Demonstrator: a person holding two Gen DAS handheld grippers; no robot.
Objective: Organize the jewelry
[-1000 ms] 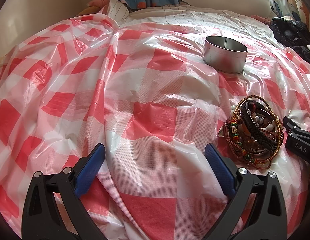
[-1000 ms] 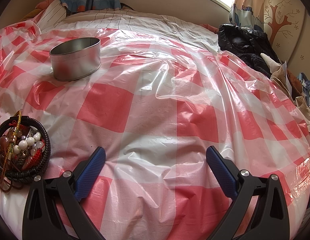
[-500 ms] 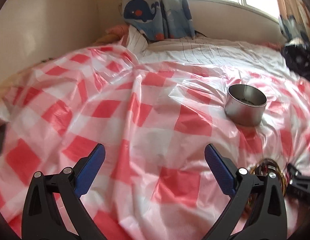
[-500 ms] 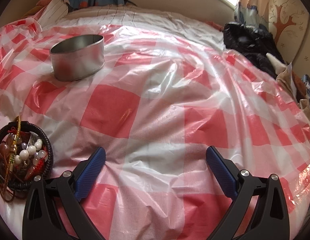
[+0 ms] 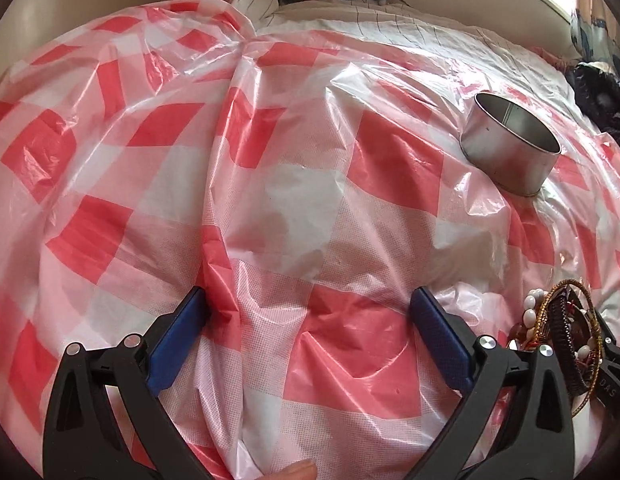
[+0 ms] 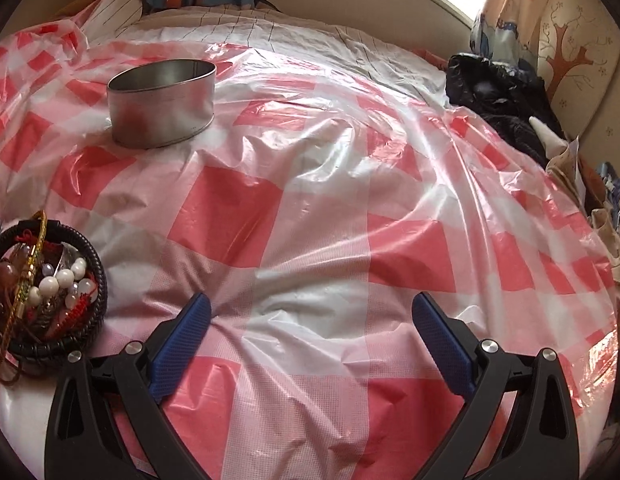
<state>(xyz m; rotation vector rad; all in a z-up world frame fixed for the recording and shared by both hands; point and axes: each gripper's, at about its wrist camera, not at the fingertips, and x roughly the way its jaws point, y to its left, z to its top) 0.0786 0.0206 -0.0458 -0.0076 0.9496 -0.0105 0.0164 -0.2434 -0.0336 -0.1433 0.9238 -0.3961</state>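
A pile of bracelets and beads (image 6: 46, 284) lies on the red-and-white checked plastic sheet, at the far left of the right wrist view; it also shows at the lower right of the left wrist view (image 5: 566, 340). A round empty metal tin (image 6: 162, 102) stands farther back; it also shows in the left wrist view (image 5: 512, 148). My left gripper (image 5: 308, 312) is open and empty, low over the sheet, left of the pile. My right gripper (image 6: 310, 316) is open and empty, right of the pile.
The plastic sheet (image 6: 350, 208) covers a bed and is wrinkled. Dark clothing (image 6: 498, 96) lies at the right edge of the bed. Curtains and a window sill stand behind. Part of the right gripper (image 5: 612, 364) shows beyond the pile in the left wrist view.
The left gripper tilted up toward the window, then came back down close to the sheet, with the pile now at its lower right. The right gripper moved slightly closer to the tin.
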